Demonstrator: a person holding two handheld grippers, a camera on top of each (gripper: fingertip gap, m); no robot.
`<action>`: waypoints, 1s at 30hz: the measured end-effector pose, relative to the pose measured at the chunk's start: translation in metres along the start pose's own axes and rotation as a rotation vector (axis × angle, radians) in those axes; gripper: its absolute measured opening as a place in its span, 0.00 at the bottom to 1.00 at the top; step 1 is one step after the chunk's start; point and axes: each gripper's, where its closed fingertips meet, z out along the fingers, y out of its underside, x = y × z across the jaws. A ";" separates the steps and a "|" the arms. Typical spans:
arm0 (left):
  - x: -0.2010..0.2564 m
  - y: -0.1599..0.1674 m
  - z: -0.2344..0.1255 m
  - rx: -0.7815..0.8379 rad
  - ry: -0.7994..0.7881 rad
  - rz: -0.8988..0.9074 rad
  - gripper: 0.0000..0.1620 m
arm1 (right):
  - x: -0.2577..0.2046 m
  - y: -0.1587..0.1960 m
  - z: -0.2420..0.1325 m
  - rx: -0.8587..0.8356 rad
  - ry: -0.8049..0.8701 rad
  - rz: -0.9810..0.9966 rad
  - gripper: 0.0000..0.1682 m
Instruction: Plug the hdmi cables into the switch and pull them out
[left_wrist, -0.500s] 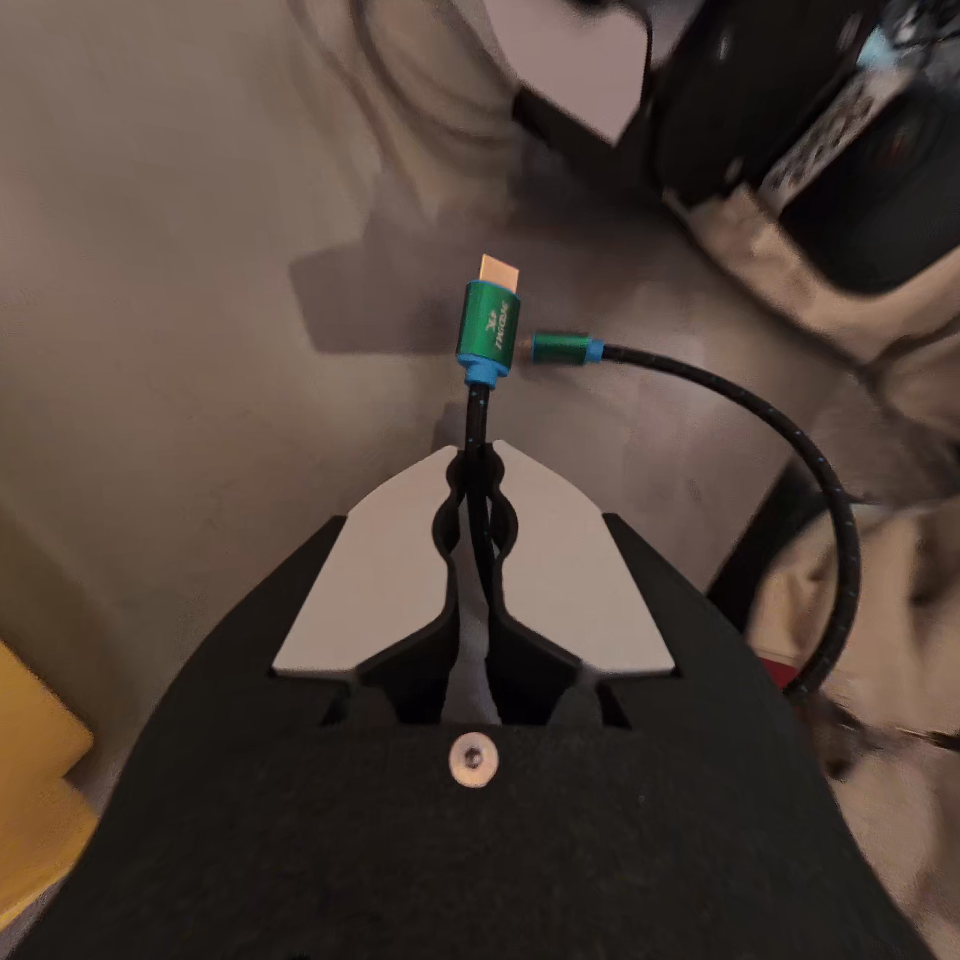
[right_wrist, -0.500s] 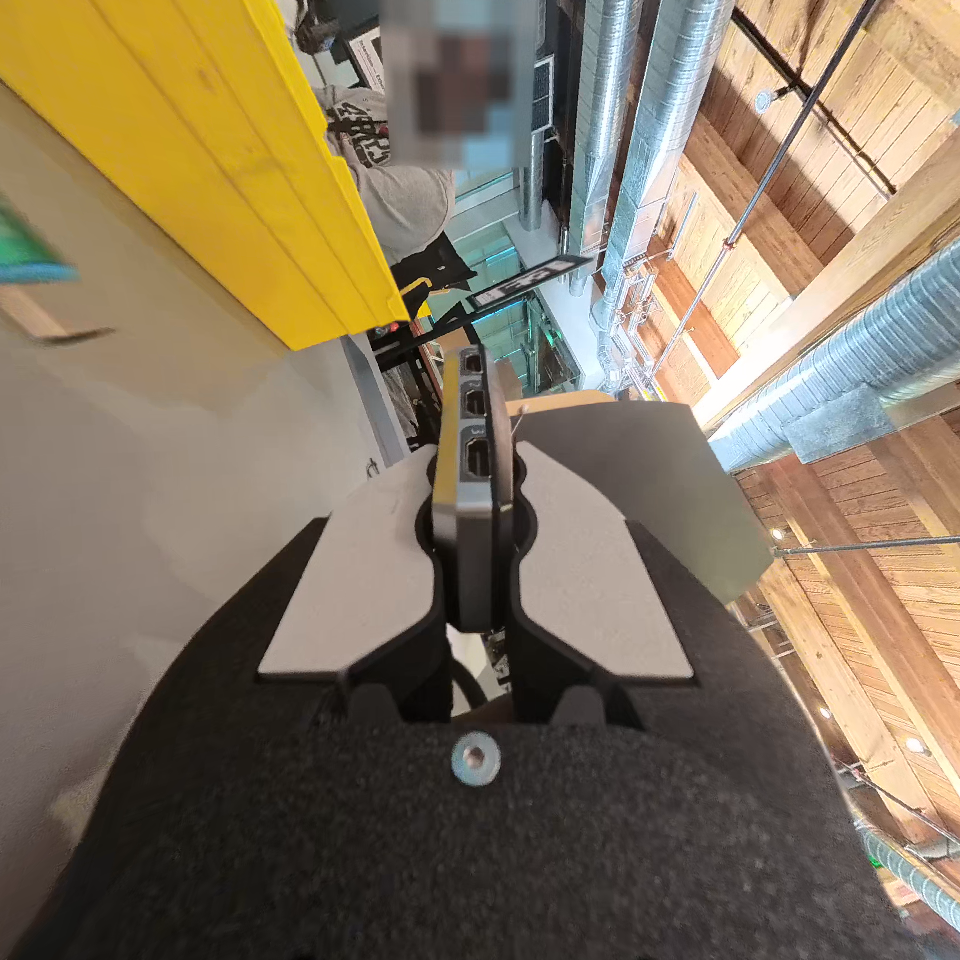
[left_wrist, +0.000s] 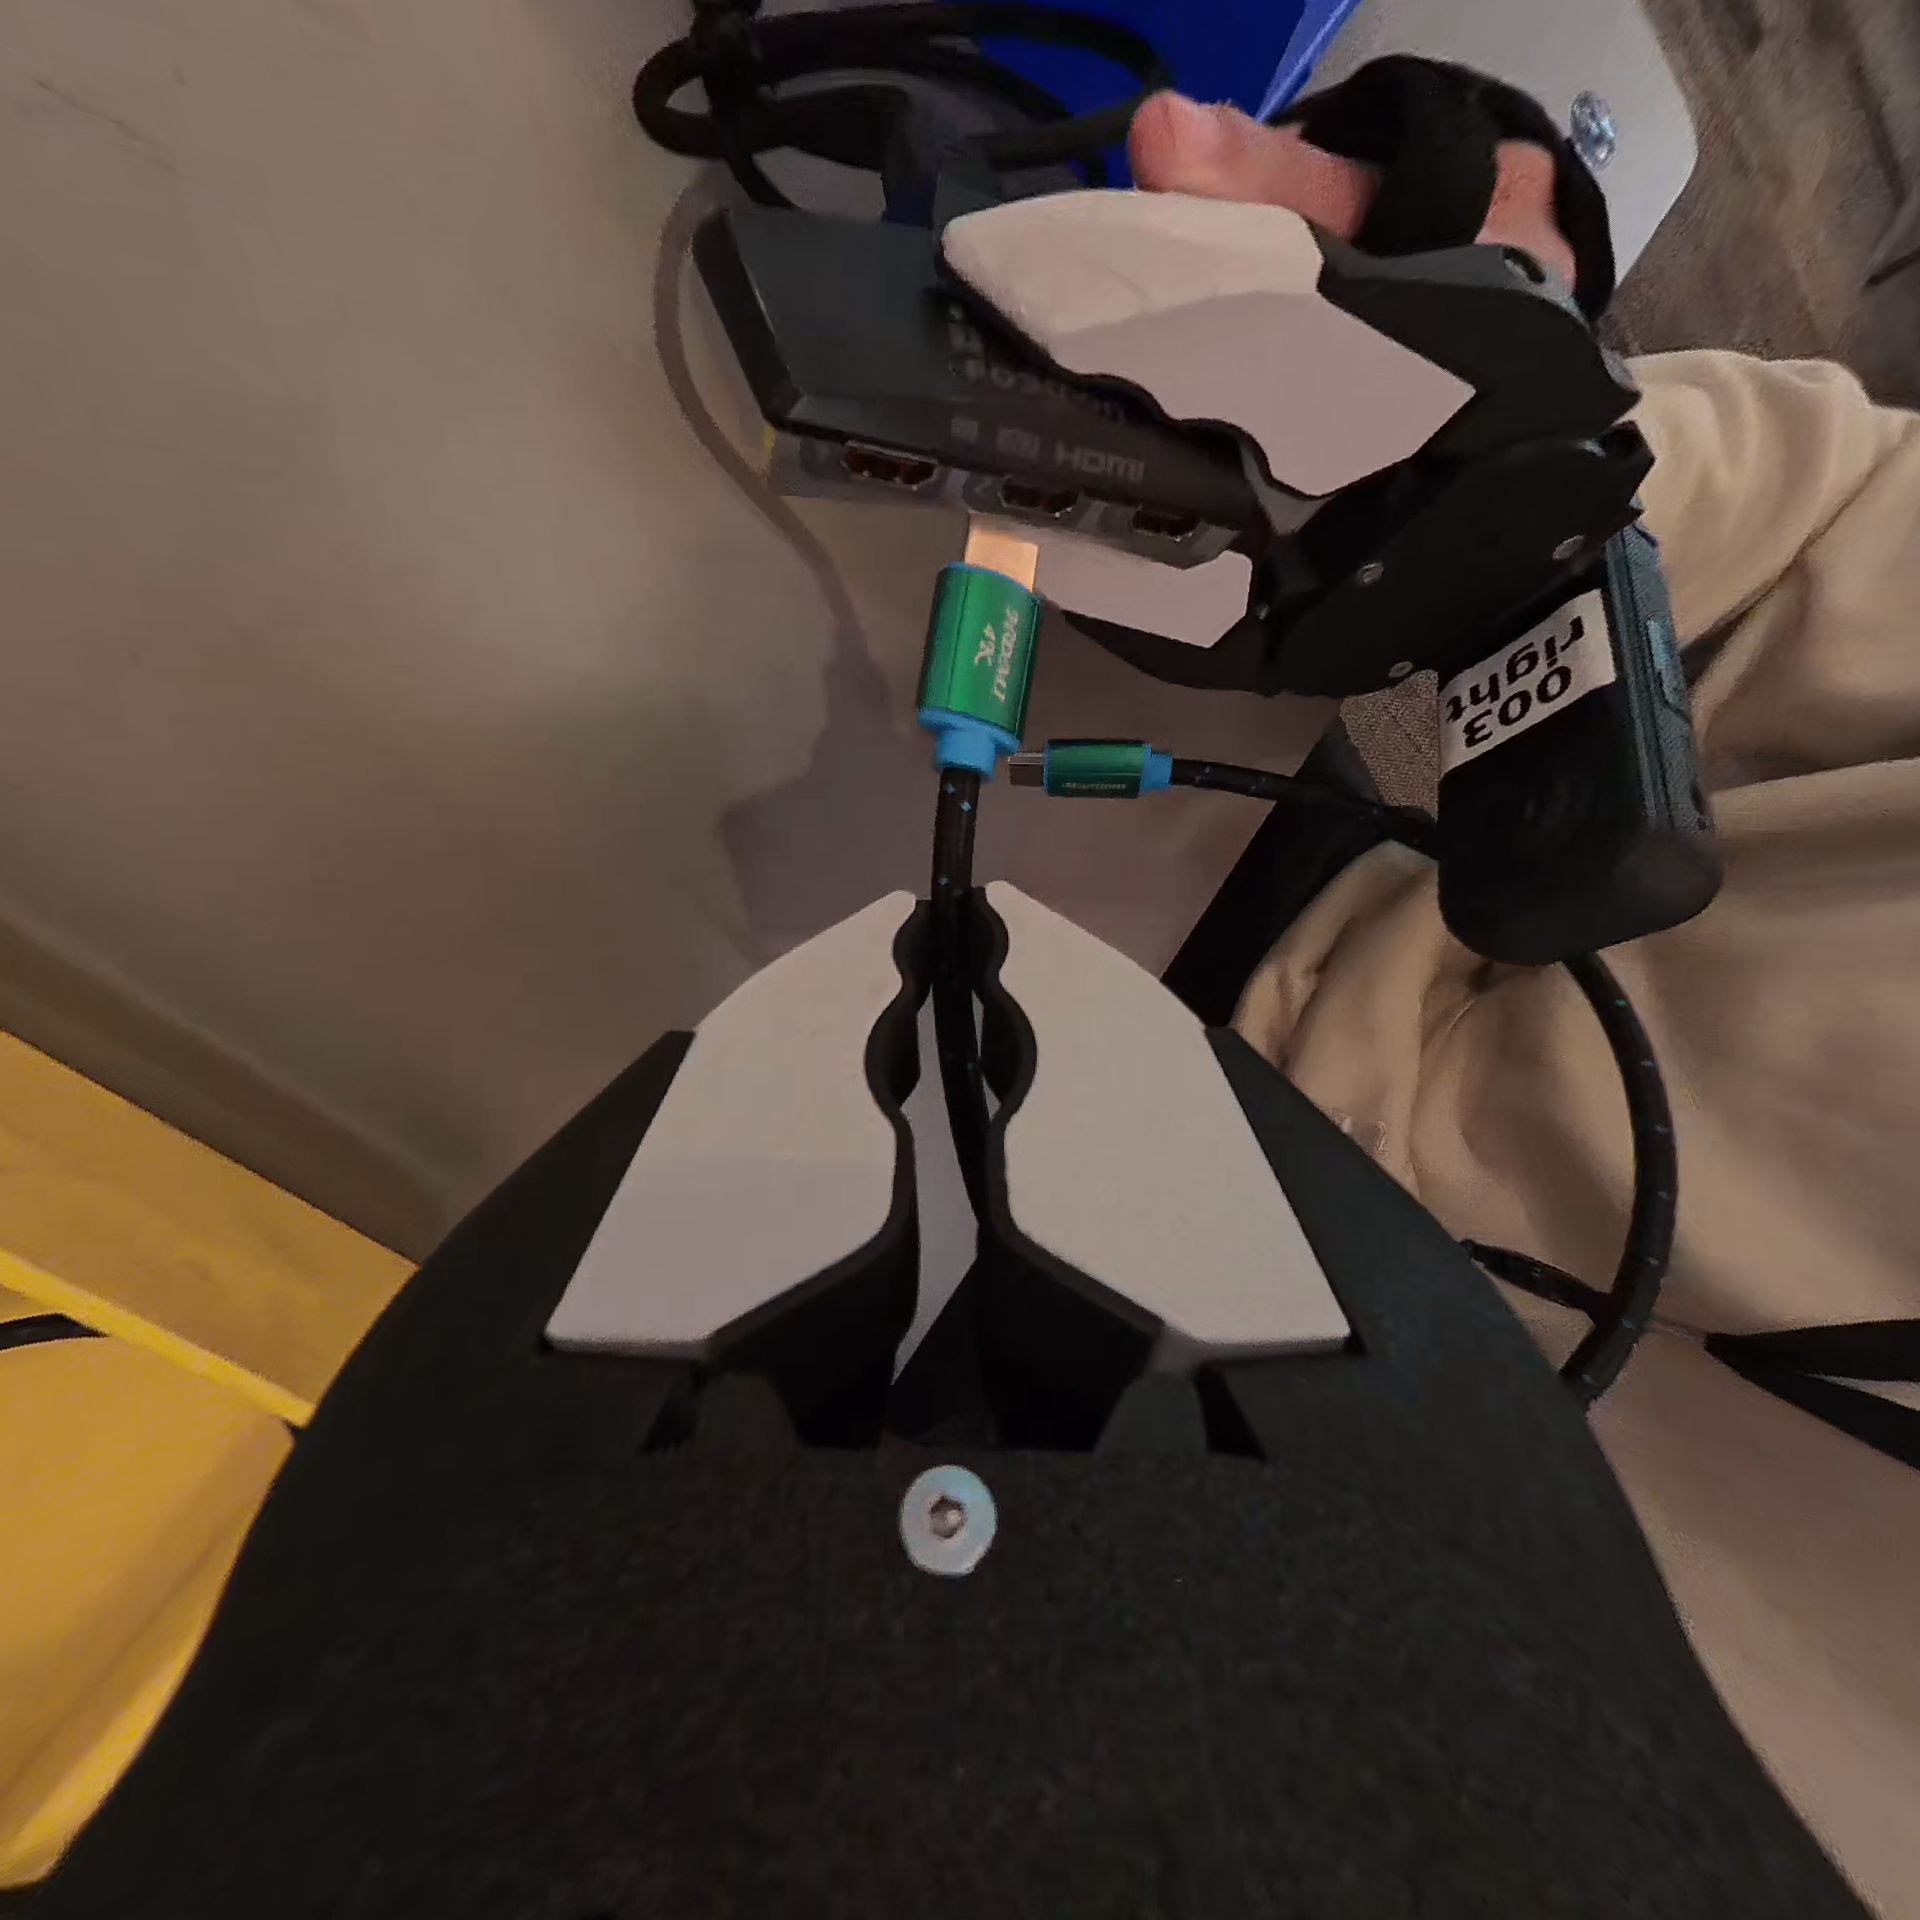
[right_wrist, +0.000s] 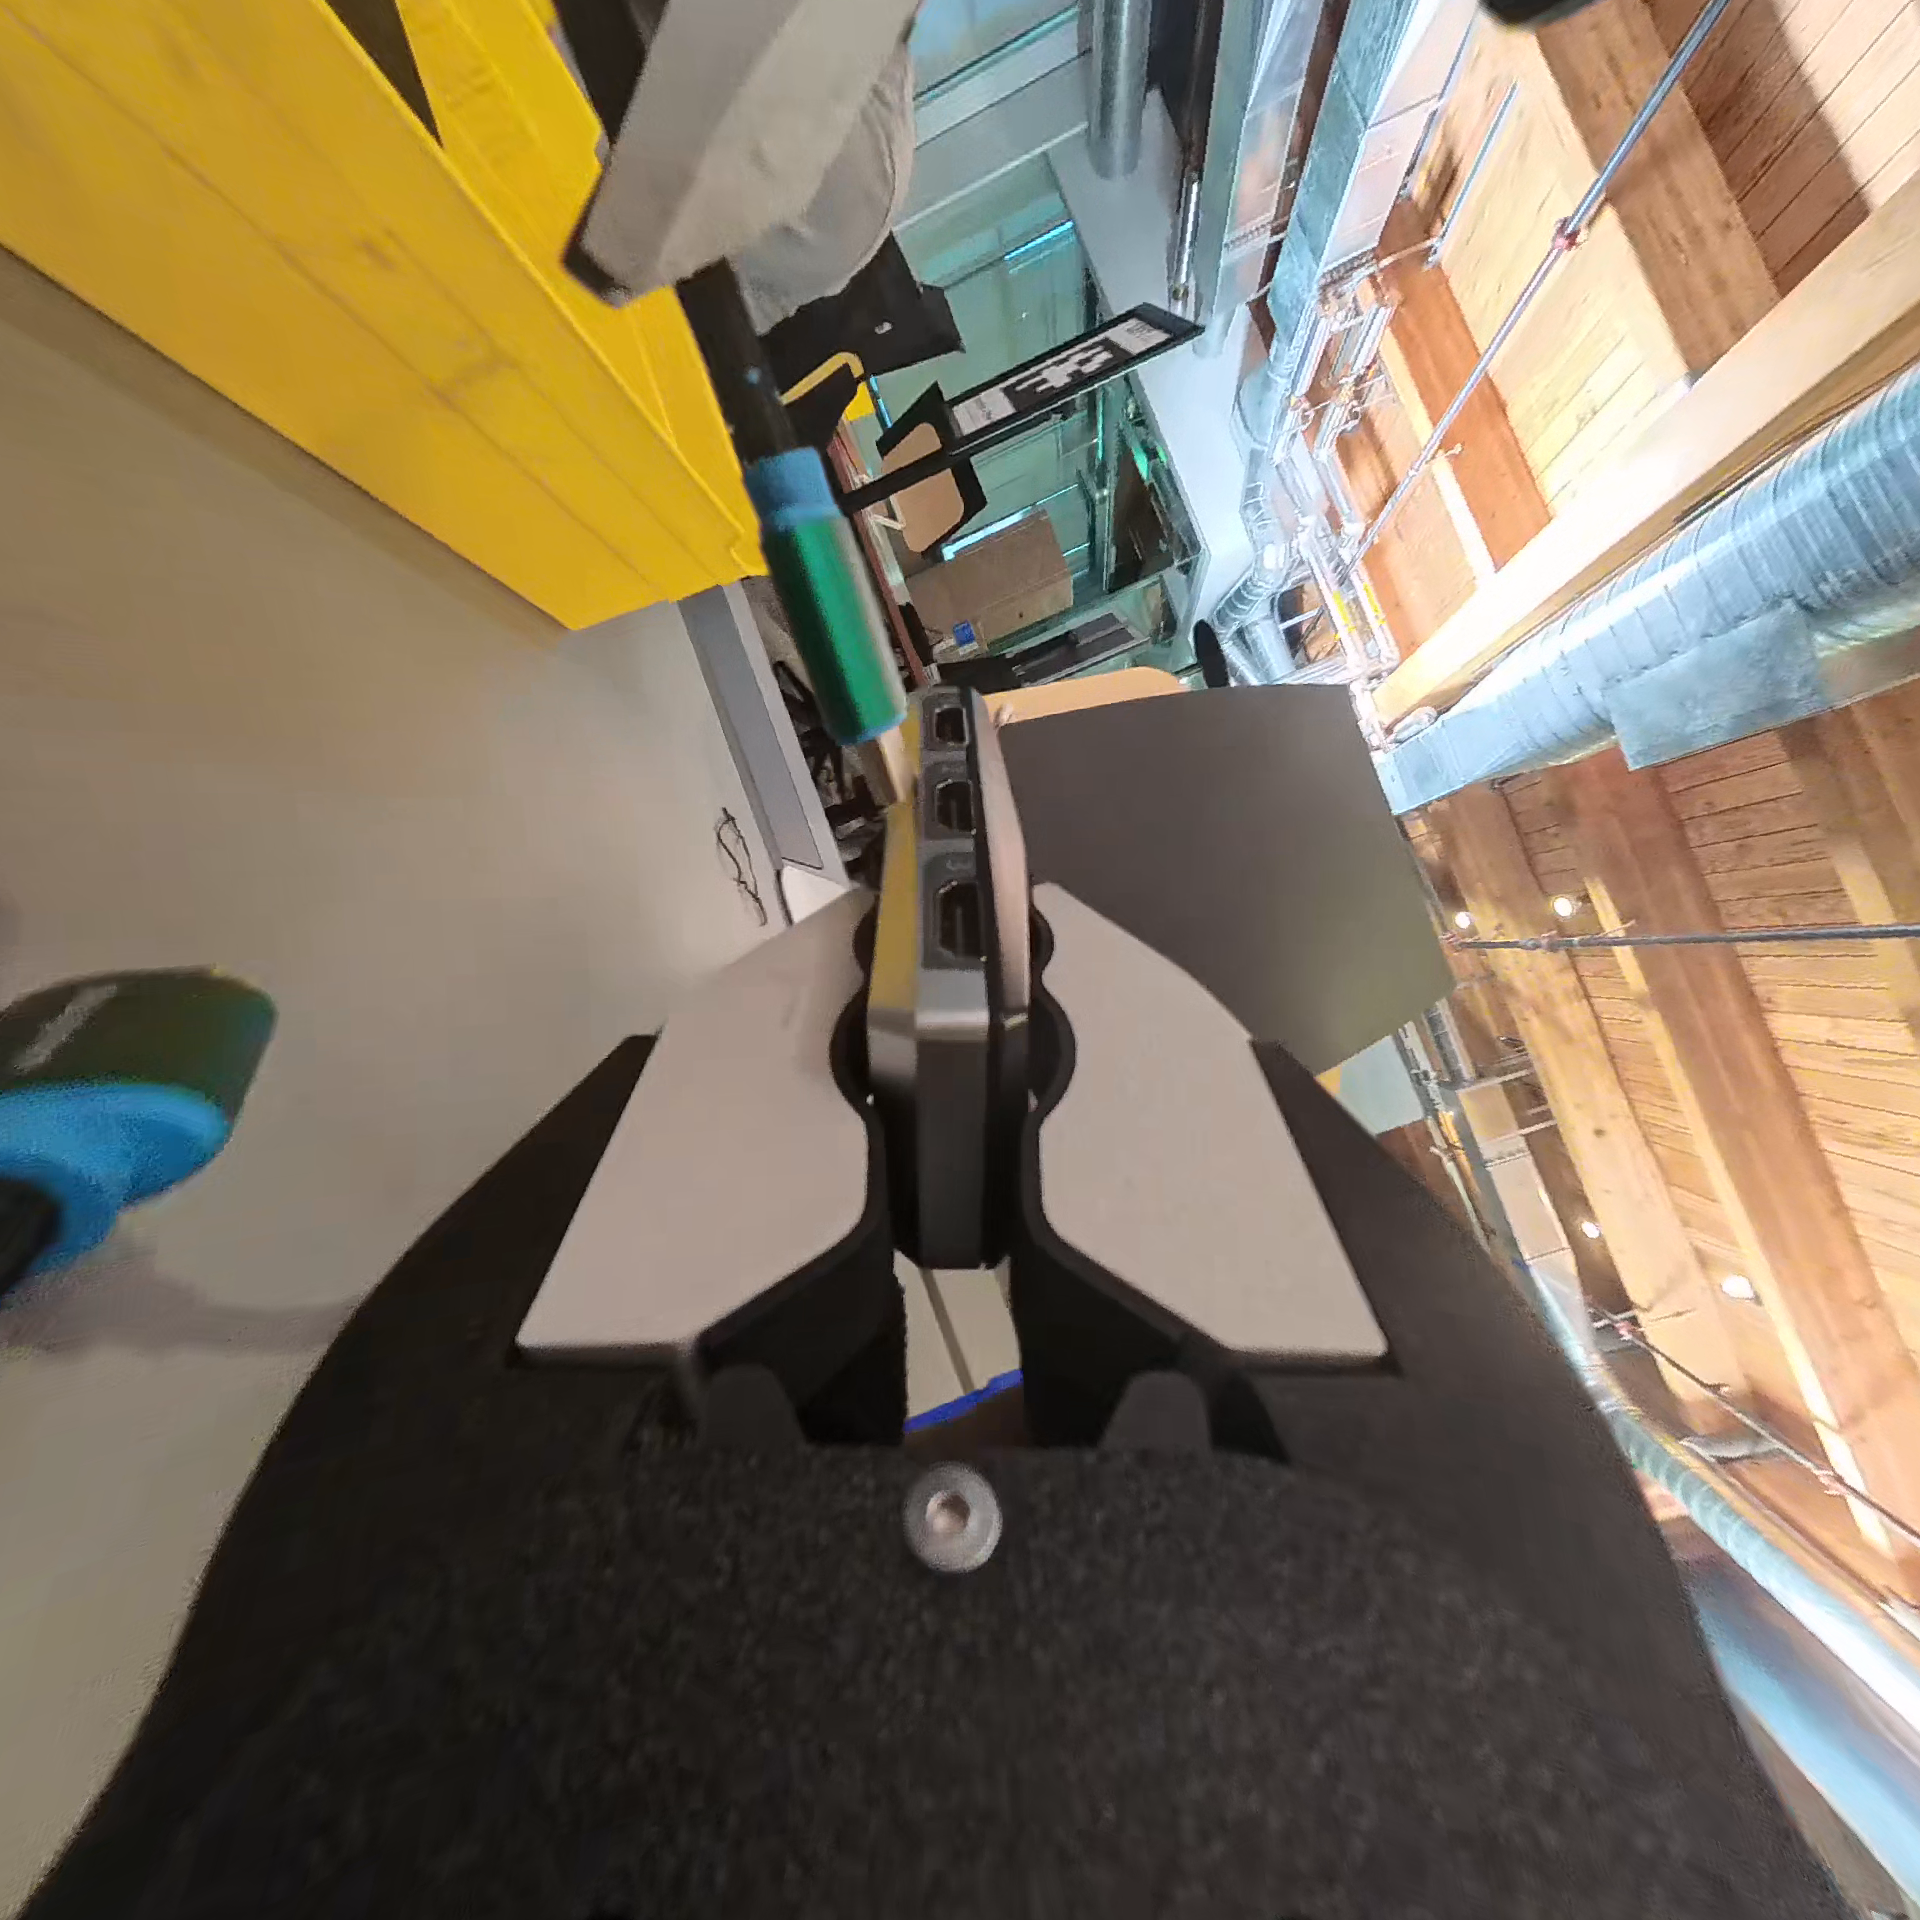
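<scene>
Gripping below the plug (left_wrist: 977, 652), the left gripper (left_wrist: 951, 904) is clamped on the cable (left_wrist: 958, 831) so its tip is aimed at the middle port. The switch (right_wrist: 940, 1039) is pinched edgewise in the right gripper's (right_wrist: 948, 935) jaws, ports left exposed.

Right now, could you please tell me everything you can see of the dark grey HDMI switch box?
The dark grey HDMI switch box is a flat, metal-looking slab with rounded corners. One narrow edge carries three empty ports in a row. The right gripper is shut on its flat faces, holding it in the air. Black cables leave its far side. The green-shelled plug, on a braided cable pinched by the left gripper, points its gold tip at the middle port, not visibly seated.
</scene>
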 end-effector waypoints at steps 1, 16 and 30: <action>0.002 0.000 0.001 -0.006 0.005 0.000 0.04 | 0.002 0.000 -0.002 0.003 0.015 -0.016 0.14; -0.010 -0.003 -0.012 -0.060 0.019 -0.055 0.04 | 0.001 -0.002 -0.001 -0.004 0.043 -0.099 0.14; -0.012 -0.001 -0.008 -0.103 0.048 -0.078 0.04 | -0.005 0.002 0.001 -0.007 0.042 -0.131 0.14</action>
